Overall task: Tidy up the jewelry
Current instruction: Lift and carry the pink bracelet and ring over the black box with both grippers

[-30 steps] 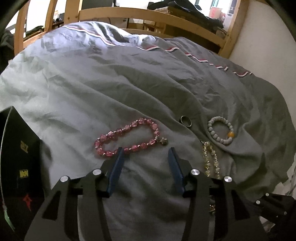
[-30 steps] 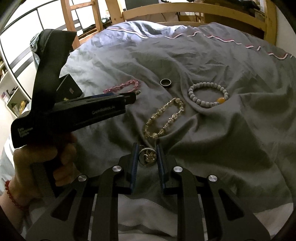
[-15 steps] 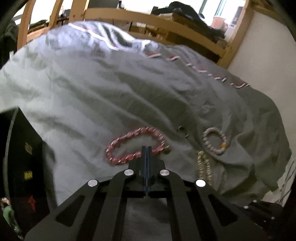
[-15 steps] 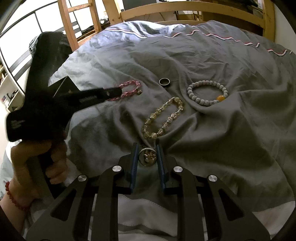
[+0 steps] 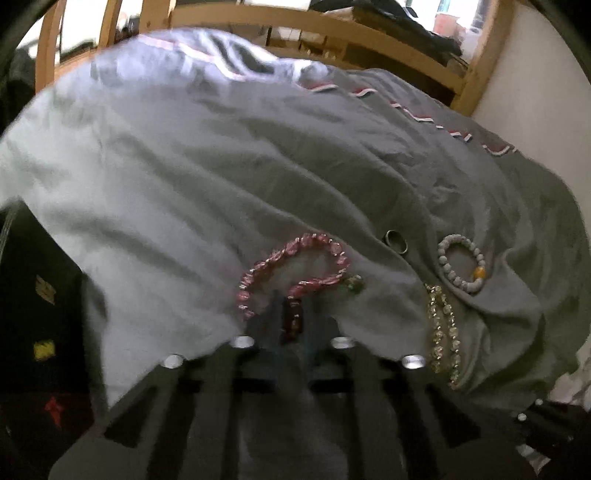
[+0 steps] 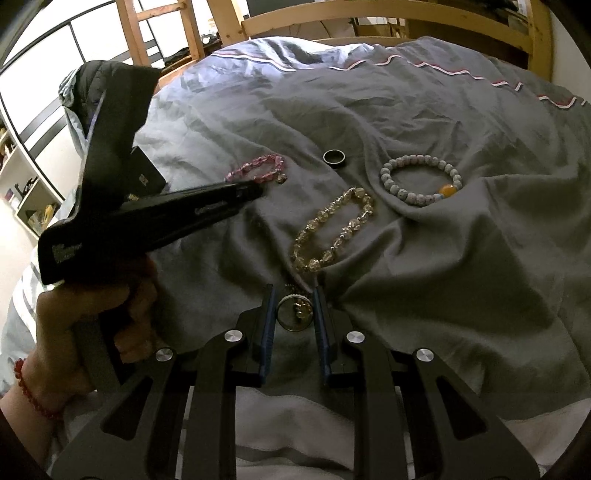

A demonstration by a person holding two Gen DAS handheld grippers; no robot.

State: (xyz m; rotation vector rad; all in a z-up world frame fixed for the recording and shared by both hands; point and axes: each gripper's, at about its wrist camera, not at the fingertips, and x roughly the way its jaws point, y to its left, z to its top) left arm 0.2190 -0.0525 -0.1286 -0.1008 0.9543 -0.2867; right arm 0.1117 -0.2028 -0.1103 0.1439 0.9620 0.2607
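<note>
Underneath, rumpled grey duvet, wooden bed frame, perhaps shelving far left.

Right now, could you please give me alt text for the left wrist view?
The left gripper has its jaws shut on the near side of a pink bead bracelet lying on a rumpled grey duvet. To the right lie a dark ring, a pale grey bead bracelet and a yellowish crystal bracelet.
</note>
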